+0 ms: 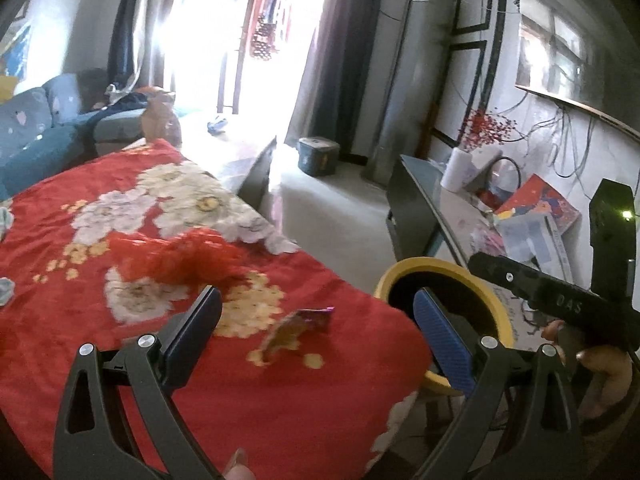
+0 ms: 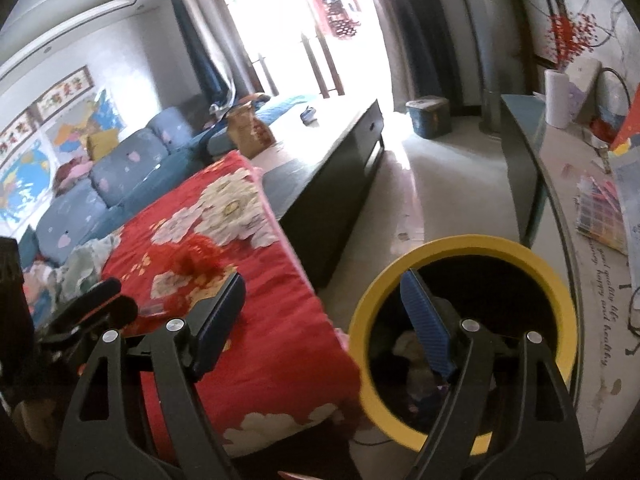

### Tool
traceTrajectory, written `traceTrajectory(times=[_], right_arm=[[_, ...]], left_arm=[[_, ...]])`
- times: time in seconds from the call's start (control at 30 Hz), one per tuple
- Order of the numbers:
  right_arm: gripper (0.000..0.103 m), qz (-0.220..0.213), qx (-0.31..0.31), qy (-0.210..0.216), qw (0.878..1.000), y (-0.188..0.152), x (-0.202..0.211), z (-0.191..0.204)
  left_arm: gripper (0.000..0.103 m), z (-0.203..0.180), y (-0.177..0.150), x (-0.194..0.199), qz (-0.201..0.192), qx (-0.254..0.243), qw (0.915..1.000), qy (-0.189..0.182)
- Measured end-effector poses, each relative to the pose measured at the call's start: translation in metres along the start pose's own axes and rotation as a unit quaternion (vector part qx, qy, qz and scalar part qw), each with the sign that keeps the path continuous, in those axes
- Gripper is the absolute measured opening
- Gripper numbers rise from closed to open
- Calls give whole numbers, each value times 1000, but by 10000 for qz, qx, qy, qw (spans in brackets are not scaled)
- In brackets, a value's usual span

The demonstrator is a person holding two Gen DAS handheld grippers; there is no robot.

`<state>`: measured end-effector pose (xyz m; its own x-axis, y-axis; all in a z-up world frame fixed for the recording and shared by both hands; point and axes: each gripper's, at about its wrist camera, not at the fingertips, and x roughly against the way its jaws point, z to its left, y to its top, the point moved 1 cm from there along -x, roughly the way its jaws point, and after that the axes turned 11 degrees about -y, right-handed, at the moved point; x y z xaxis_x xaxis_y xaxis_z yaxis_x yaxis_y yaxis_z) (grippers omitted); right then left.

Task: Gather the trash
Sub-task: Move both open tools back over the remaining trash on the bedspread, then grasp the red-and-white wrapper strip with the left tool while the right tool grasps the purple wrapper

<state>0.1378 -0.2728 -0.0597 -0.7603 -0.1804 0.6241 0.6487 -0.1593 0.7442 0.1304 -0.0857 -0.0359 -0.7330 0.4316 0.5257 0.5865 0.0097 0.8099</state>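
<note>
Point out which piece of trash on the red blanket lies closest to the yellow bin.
The gold and purple wrapper, lying near the blanket's corner beside the bin. The crumpled red plastic sits farther in.

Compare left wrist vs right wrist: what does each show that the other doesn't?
Left wrist only: a crumpled purple-and-gold wrapper lying on the red floral blanket, ahead of the open, empty left tongs; the window with a long shelf under it.

Right wrist only: inside of the yellow-rimmed bin, with trash at the bottom; wall maps behind the sofa; right tongs open, empty.

Both: blanket, red bag, bin, blue sofa, bright doorway, paper towel roll.
</note>
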Motion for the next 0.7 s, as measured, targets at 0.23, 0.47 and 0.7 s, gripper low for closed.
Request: traceTrajectory(times=[0.23, 0.47, 0.7], right_arm=[[72, 100, 317, 217, 9992, -6, -3, 32], [72, 183, 592, 354, 9974, -11, -9, 62], [72, 393, 758, 400, 9955, -20, -27, 87]], left_arm=[[94, 26, 2, 20, -148, 129, 9994, 299], [94, 51, -1, 32, -137, 212, 9979, 589], [94, 73, -4, 45, -118, 281, 9963, 801]])
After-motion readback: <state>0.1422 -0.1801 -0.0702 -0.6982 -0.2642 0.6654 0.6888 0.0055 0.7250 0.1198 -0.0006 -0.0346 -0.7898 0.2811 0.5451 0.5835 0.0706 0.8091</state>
